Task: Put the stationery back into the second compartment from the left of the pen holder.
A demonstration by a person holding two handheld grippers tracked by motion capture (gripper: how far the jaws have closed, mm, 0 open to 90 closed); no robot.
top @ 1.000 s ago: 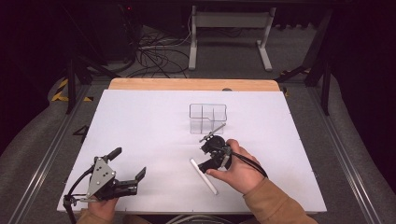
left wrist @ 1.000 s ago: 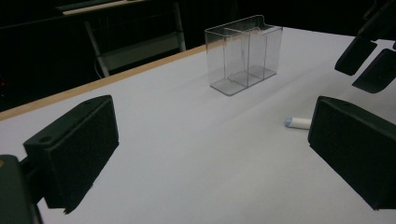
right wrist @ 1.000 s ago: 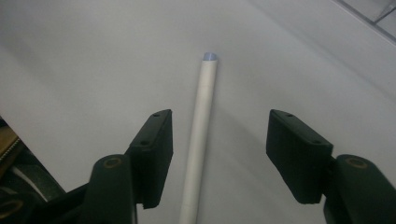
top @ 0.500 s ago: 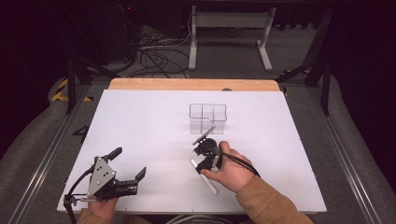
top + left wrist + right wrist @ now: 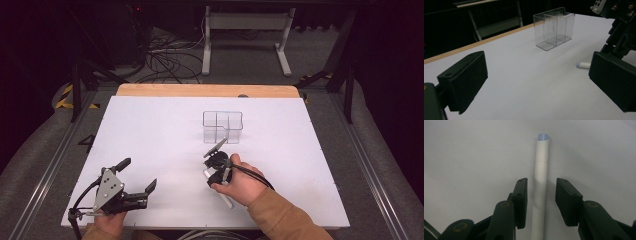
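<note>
White tube [image 5: 541, 182] lying flat, right gripper [image 5: 541, 195] pointing down, jaws just closing astride it, gaps remaining.

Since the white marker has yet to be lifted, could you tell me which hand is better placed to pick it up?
The right. Its gripper already straddles the white marker, jaws just closing with small gaps either side. The left gripper rests open near the table's front left corner, well apart.
</note>
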